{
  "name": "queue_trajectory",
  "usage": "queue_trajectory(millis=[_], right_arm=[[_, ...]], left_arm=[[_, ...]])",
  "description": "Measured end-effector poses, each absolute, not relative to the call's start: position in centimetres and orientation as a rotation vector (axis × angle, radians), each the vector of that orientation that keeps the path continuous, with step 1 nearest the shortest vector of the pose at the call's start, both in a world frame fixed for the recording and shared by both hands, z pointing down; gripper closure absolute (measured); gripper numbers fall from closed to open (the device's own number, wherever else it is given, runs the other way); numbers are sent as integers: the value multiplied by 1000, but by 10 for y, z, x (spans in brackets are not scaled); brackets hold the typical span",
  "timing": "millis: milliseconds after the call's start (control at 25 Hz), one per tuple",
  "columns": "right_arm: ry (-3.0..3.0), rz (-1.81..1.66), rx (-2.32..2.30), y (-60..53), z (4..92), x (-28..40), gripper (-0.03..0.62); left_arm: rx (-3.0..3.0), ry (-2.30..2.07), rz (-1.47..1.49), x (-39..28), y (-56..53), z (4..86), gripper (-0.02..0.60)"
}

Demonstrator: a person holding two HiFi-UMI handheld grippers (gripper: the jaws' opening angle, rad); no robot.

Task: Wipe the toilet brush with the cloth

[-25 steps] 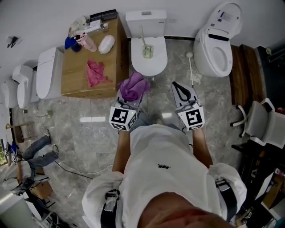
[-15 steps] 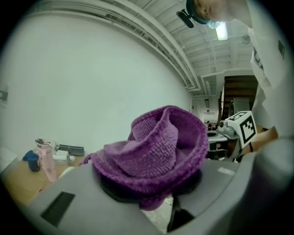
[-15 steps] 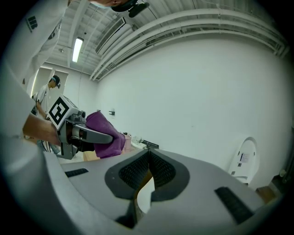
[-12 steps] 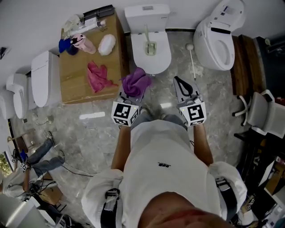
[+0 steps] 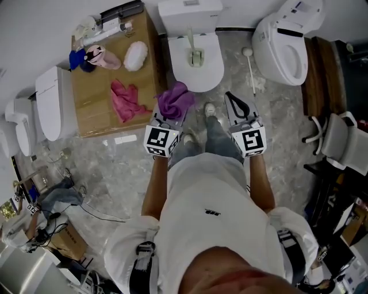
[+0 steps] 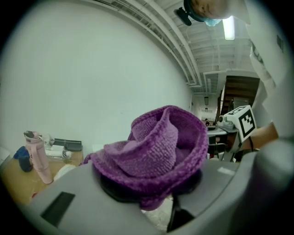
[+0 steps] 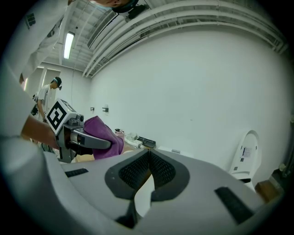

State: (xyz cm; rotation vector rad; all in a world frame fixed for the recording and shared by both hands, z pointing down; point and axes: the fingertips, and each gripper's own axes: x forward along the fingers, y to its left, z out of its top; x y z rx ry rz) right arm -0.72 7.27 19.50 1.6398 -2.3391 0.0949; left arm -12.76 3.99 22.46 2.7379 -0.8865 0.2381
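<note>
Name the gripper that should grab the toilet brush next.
Right. The right gripper is shut and empty, while the left gripper clamps the purple cloth. The toilet brush lies in the toilet bowl ahead.

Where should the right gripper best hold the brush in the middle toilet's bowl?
Probably grip the brush by its thin handle's upper end, which leans toward the tank, clear of the bowl; the head sits low inside. Come from above with the right gripper, its shut fingers opened first.
</note>
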Motion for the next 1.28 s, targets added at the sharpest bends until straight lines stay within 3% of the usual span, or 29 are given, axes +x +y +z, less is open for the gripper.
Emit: queue_trajectory(millis=[800,1280], right_arm=[[-2433,171,1208,-109,379,55,595],[-2389,195,1047,-179,525,66,554]], left_arm=[[2546,-1091,389,-41,-114,389,439],[2519,-1086,460,-15,-180,508,439]])
